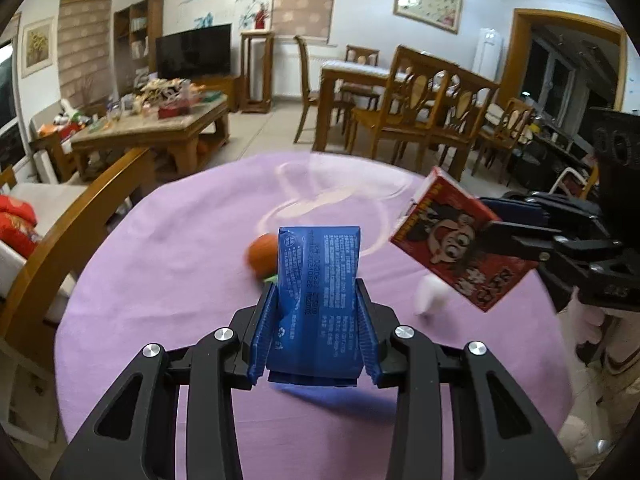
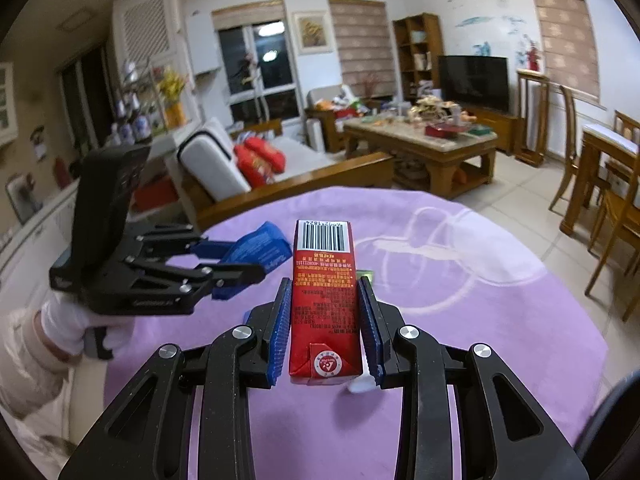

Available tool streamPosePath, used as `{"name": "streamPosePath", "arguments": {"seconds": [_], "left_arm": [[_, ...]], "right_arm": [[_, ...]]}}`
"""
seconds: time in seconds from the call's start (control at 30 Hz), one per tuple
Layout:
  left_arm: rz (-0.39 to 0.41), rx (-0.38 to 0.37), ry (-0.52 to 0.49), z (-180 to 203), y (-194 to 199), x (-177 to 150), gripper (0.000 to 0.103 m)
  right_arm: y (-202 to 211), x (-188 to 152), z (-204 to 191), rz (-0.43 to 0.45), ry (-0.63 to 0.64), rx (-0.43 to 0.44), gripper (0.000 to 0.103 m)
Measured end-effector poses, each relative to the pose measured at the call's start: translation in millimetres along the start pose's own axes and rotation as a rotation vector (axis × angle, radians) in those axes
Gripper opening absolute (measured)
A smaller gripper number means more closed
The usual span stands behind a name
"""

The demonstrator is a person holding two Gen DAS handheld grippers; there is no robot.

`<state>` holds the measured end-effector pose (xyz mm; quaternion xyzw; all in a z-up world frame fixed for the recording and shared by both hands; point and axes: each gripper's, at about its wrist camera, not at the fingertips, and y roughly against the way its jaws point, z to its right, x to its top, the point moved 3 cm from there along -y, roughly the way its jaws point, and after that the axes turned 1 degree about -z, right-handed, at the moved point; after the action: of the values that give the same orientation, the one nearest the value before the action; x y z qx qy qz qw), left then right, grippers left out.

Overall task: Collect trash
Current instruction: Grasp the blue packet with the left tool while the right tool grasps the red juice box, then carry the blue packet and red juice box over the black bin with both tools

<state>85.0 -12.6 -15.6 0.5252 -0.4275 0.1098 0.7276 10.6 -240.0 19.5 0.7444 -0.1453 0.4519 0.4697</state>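
Note:
My left gripper [image 1: 316,292] is shut on a blue drink carton [image 1: 316,280] and holds it upright above the purple round table [image 1: 160,260]. My right gripper [image 2: 325,284] is shut on a red drink carton [image 2: 323,292], also lifted above the table [image 2: 500,320]. In the left wrist view the red carton [image 1: 460,240] hangs tilted at the right in the right gripper [image 1: 500,236]. In the right wrist view the blue carton [image 2: 260,248] shows at the left in the left gripper [image 2: 236,268]. An orange fruit [image 1: 262,254] lies on the table behind the blue carton.
A small white object [image 1: 430,296] lies on the table under the red carton. A wooden sofa arm [image 1: 72,216] borders the table's left side. A cluttered coffee table [image 1: 160,128] and dining chairs [image 1: 420,112] stand beyond.

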Motion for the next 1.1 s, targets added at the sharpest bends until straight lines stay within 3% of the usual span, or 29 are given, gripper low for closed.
{"name": "streamPosePath", "arguments": {"seconds": [0.3, 0.73, 0.93, 1.1], "left_arm": [[0.072, -0.077, -0.106, 95, 1, 15, 0.037], [0.089, -0.31, -0.262, 260, -46, 27, 0.038], [0.069, -0.371, -0.296, 308, -71, 31, 0.038], [0.048, -0.396, -0.302, 330, -85, 31, 0.038]], "right_arm": [[81, -28, 52, 0.112, -0.138, -0.078, 0.032], [232, -118, 177, 0.308, -0.412, -0.377, 0.032], [282, -163, 218, 0.377, -0.51, -0.482, 0.032], [299, -192, 247, 0.405, -0.569, -0.528, 0.032]]}}
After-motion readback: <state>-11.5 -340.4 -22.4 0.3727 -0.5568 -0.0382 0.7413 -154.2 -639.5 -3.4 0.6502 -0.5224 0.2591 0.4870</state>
